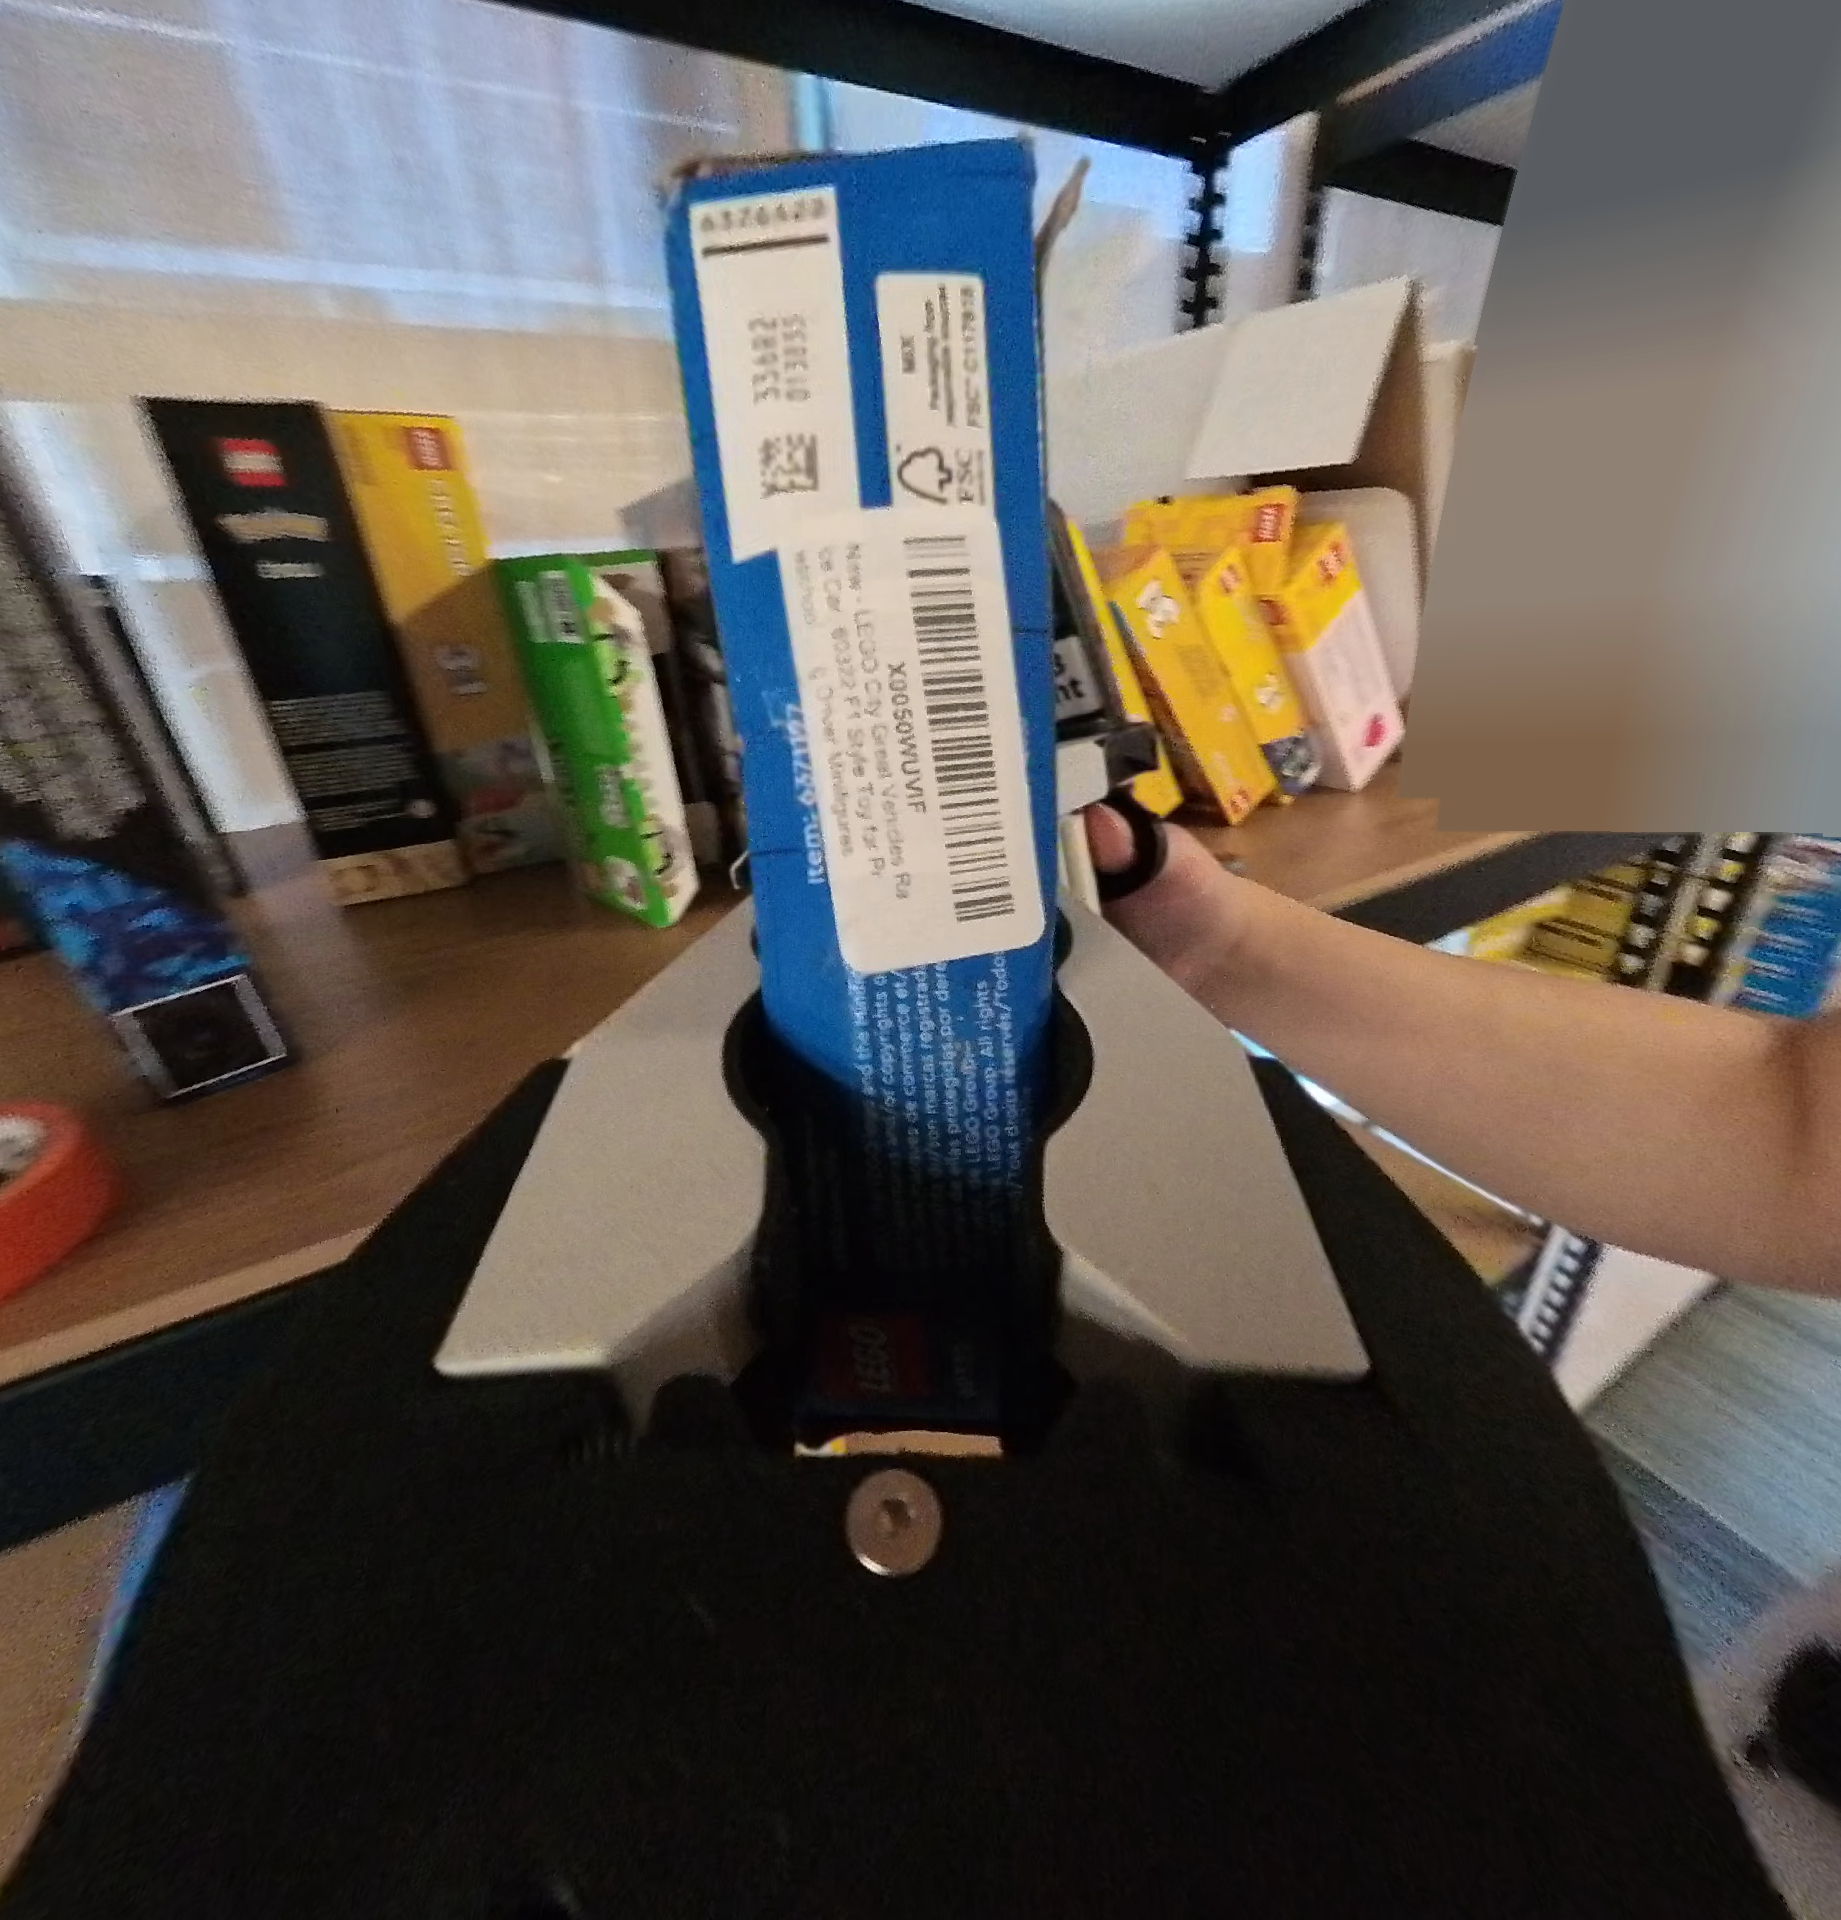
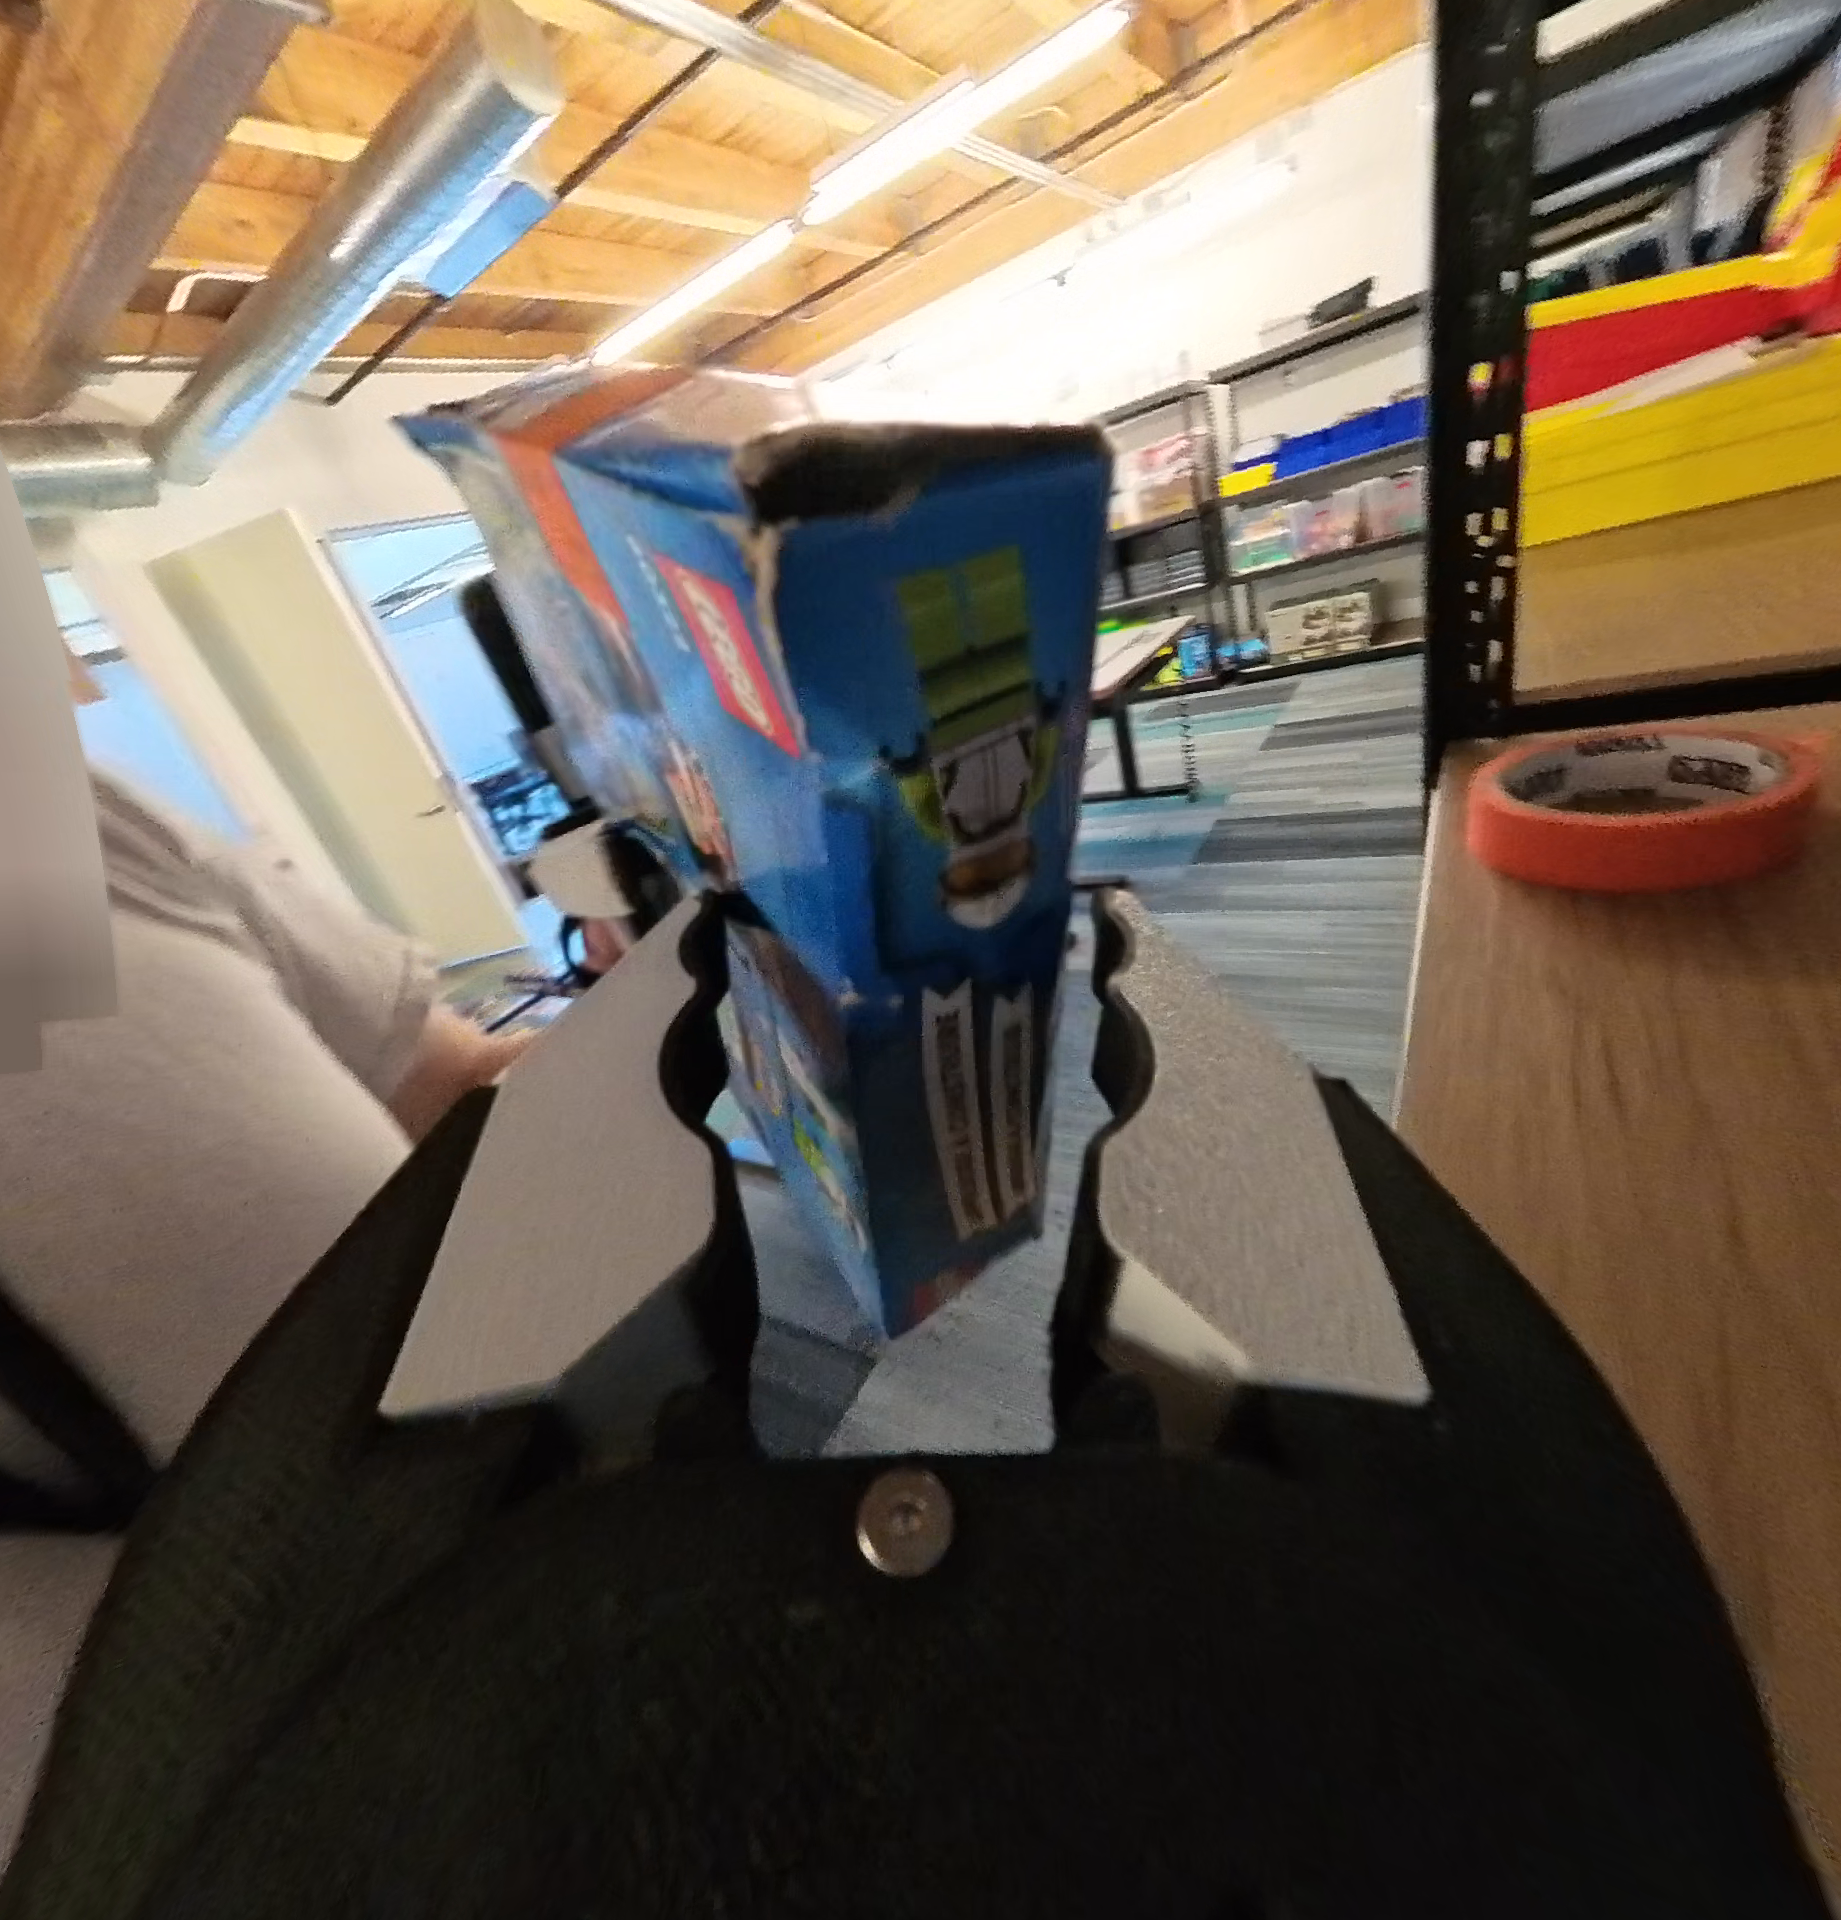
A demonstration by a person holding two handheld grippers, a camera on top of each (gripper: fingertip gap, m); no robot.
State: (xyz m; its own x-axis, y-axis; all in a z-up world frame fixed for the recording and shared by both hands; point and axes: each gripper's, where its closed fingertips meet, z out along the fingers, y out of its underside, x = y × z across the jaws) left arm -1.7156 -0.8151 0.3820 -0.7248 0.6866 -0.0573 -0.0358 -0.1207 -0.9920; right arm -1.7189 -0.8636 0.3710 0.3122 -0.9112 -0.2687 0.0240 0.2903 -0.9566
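Observation:
A blue toy box (image 1: pixel 854 520) with white barcode stickers stands upright between the fingers of my left gripper (image 1: pixel 900 935), which is shut on its lower part. In the right wrist view the same blue box (image 2: pixel 947 727) sits between the fingers of my right gripper (image 2: pixel 900 914), which is closed against its sides near a torn top corner. In the left wrist view the right gripper (image 1: pixel 1103 769) shows behind the box's right edge, held by a hand on a bare forearm (image 1: pixel 1518 1091). The box is held above a wooden shelf (image 1: pixel 376 1039).
Upright boxes line the shelf: a black one (image 1: pixel 282 623), a green one (image 1: pixel 604 727), yellow ones (image 1: pixel 1207 665), with an open carton (image 1: pixel 1311 395) behind. An orange tape roll (image 1: pixel 22 1195) lies on the shelf, also in the right wrist view (image 2: pixel 1643 810). A black shelf post (image 2: pixel 1472 364) stands right; a person in grey (image 2: pixel 220 987) is left.

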